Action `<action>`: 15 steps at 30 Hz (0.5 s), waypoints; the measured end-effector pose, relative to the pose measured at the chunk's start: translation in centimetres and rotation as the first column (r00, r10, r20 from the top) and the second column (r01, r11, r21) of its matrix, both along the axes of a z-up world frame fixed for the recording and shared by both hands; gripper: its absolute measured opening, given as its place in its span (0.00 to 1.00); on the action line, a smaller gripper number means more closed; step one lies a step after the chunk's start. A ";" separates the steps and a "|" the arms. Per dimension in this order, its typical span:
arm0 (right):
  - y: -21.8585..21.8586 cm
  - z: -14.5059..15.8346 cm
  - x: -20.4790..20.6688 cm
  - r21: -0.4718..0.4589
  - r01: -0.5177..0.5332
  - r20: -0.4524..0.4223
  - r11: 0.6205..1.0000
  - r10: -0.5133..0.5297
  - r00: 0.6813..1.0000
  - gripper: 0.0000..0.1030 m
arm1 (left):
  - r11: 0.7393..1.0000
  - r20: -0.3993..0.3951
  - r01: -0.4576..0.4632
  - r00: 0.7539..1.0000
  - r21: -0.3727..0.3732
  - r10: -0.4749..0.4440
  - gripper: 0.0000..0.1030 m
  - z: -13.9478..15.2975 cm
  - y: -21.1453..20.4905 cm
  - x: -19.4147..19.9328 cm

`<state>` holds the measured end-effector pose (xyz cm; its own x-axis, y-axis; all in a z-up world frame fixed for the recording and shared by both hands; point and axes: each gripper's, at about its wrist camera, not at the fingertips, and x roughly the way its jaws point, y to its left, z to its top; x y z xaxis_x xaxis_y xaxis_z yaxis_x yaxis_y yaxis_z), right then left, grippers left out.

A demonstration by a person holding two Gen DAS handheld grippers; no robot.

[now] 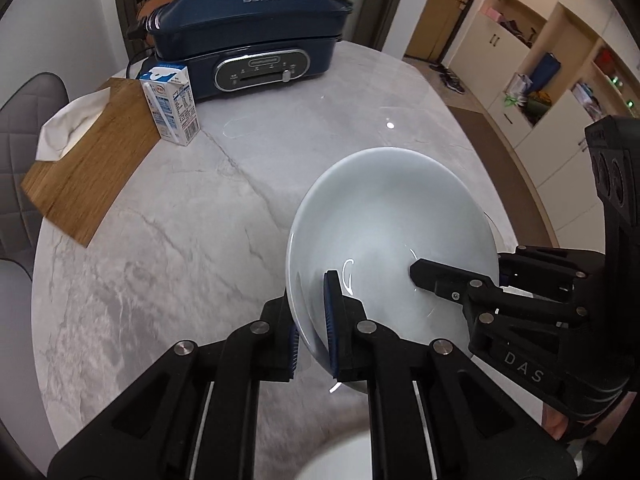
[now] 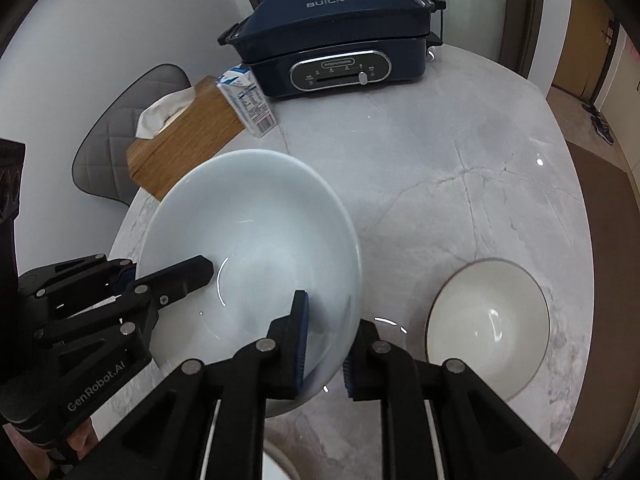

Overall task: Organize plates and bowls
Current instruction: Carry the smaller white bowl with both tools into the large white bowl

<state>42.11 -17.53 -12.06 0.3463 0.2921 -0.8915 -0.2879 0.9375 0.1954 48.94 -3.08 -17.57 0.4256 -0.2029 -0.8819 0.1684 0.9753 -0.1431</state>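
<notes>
A large pale blue-white bowl is held over the marble table by both grippers. My left gripper is shut on its near-left rim, one finger inside and one outside. My right gripper is shut on the bowl's near-right rim in the same way. The right gripper also shows in the left wrist view and the left gripper in the right wrist view. A smaller cream bowl with a dark rim sits on the table to the right.
A dark blue electric cooker stands at the table's far side. A milk carton stands beside a wooden board with a white cloth. A grey chair is at the left. Another white dish edge shows below the grippers.
</notes>
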 end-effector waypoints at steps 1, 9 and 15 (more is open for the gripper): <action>0.0 0.4 -1.6 -0.003 -0.006 0.004 1.000 0.006 1.000 0.17 | 1.000 0.001 0.008 1.000 -0.002 -0.008 0.09 0.6 -0.4 -1.5; 0.2 -0.3 -11.5 -0.024 -0.022 -0.010 0.999 0.022 1.000 0.17 | 1.000 -0.044 0.007 0.999 -0.013 -0.007 0.09 0.1 -0.4 -13.9; 1.2 -3.0 -16.4 -0.044 -0.024 -0.059 0.999 0.022 0.998 0.17 | 1.000 -0.111 -0.027 0.994 -0.011 0.025 0.10 -3.3 0.4 -19.5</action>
<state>25.72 -16.37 -15.10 0.2871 0.2592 -0.9222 -0.2988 0.9389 0.1709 29.43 -2.68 -20.88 0.3307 -0.2038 -0.9215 0.1254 0.9772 -0.1711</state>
